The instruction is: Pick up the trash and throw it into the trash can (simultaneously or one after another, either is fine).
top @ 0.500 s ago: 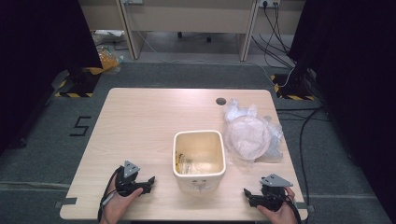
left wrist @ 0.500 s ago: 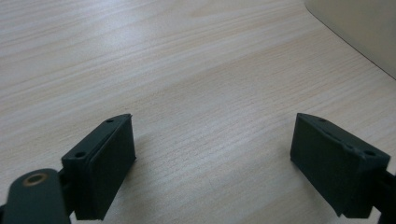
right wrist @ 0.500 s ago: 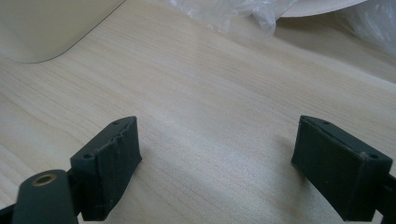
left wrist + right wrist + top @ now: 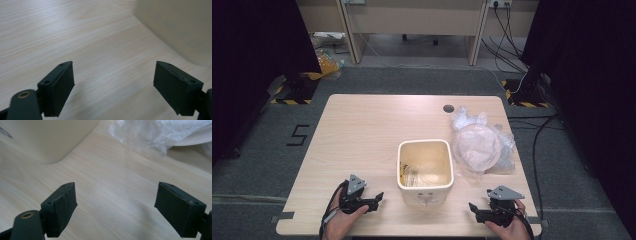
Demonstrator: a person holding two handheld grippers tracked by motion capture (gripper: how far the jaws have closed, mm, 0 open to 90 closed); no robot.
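Holding our two tools low at the near edge of the desk (image 4: 362,120), we keep the left tool (image 4: 377,199) near the left corner, its jaws standing apart with only bare wood between them. Our right tool (image 4: 474,211) sits at the near right, jaws likewise wide apart and empty. Both point inward toward the cream bin (image 4: 425,170), which stands upright between them, just beyond their tips and touched by neither. In the right gripper view we see the bin's rounded corner at upper left. Farther right, just beside the bin, lies a crumpled clear plastic bag (image 4: 482,145).
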